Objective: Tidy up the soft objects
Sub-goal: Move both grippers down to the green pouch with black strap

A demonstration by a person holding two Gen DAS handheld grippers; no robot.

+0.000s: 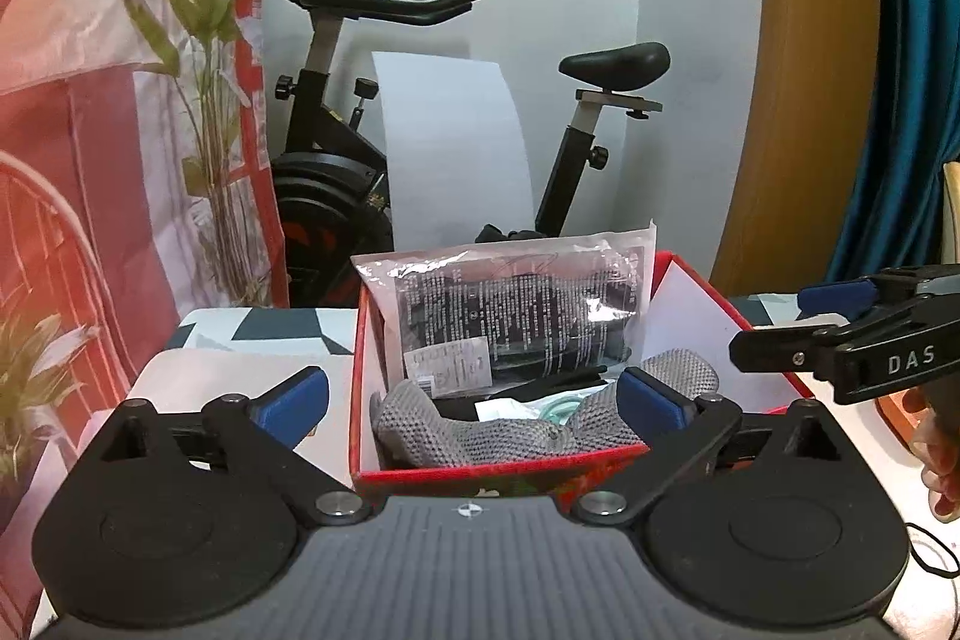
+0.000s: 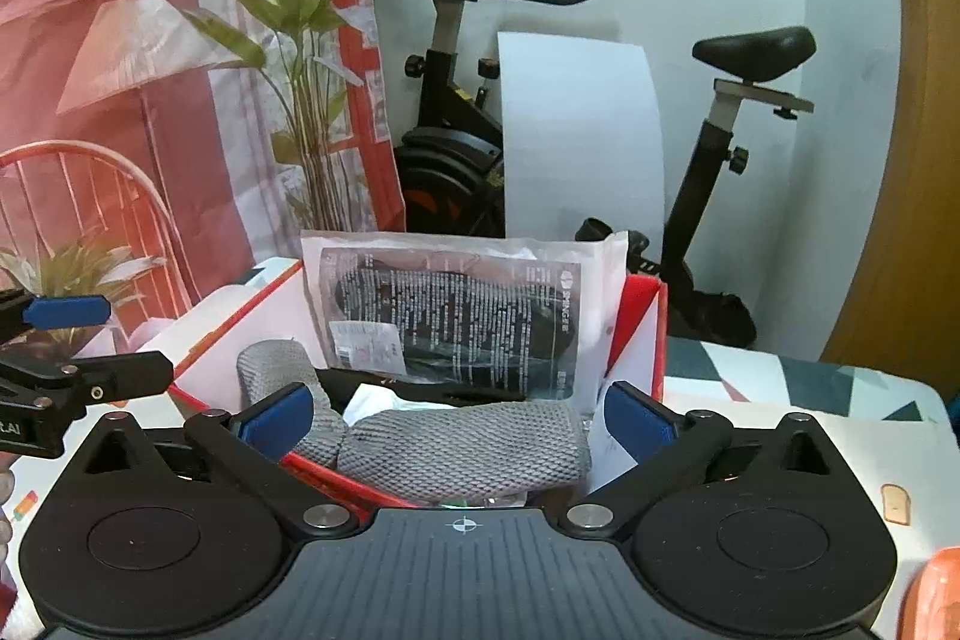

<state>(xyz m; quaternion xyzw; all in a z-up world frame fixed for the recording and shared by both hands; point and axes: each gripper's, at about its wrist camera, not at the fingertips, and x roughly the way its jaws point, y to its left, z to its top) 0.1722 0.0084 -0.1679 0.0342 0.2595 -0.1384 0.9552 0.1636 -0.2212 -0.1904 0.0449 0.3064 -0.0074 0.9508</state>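
both sets of fingers [image 1: 474, 403] [image 2: 459, 421] were spread wide, nothing gripped; just beyond them the grey knit cloth [image 1: 480, 430] and plastic packet [image 1: 510, 316] were already placed in the red box [image 1: 480, 475], so little seemed left.

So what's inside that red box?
In the red box a grey knitted cloth lies across the front. A clear plastic packet with something dark inside stands behind it, with white paper at one side. Whatever lies beneath the cloth is mostly covered.
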